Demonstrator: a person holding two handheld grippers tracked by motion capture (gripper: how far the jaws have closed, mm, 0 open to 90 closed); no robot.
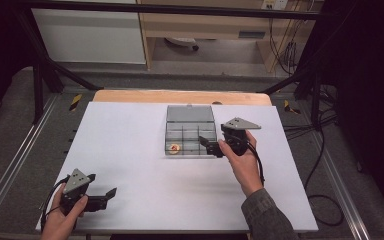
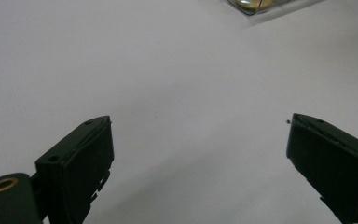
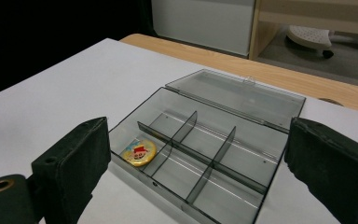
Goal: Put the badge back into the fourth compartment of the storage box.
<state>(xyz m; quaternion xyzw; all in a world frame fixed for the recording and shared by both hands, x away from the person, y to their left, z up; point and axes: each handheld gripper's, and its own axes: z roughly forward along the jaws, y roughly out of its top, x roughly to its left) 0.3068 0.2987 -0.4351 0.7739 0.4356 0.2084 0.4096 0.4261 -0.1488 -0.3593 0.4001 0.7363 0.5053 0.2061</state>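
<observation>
Smoky plastic box (image 3: 205, 154) lay open mid-table, a yellow badge (image 3: 139, 153) without legible writing in one corner compartment. Right gripper (image 1: 215, 146) beside it and left gripper (image 1: 103, 186) well apart both gaped, empty.

High view sits above my side, looking forward and down over the whole white table (image 1: 130, 145). Left gripper view hangs low over bare tabletop, catching one corner of the divided box (image 2: 254, 5). Right gripper view looks close across that same box (image 3: 205, 144), toward the far edge.
</observation>
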